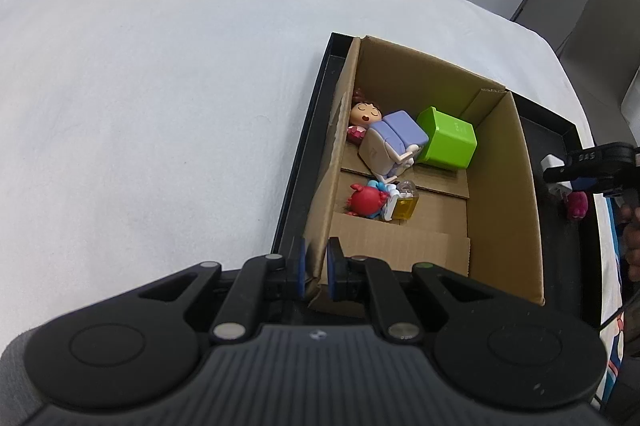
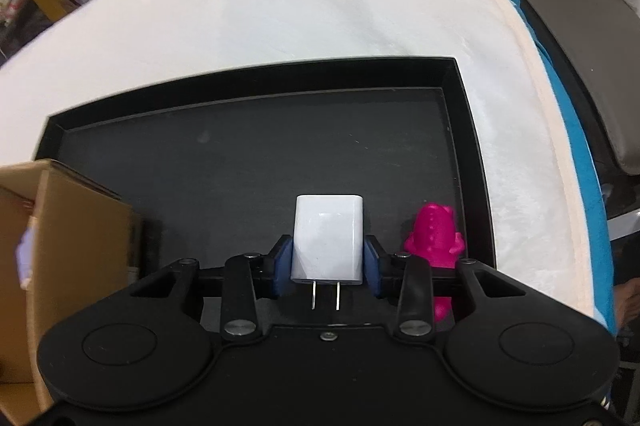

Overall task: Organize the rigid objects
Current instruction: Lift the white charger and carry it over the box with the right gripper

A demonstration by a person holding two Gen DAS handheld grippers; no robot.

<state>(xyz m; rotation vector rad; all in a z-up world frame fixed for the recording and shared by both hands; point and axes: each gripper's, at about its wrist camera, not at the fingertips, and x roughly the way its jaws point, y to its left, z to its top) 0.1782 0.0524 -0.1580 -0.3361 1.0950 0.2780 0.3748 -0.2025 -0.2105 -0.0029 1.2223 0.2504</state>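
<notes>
Carry the white charger (image 2: 328, 238) level over to the cardboard box (image 2: 72, 226) on the left and clear its wall before release. Right gripper (image 2: 327, 258) pinches charger by its sides, prongs pointing back at the camera; pink toy (image 2: 434, 238) just right of it. Left gripper (image 1: 314, 266) clamped on box's near wall, steadying it.
</notes>
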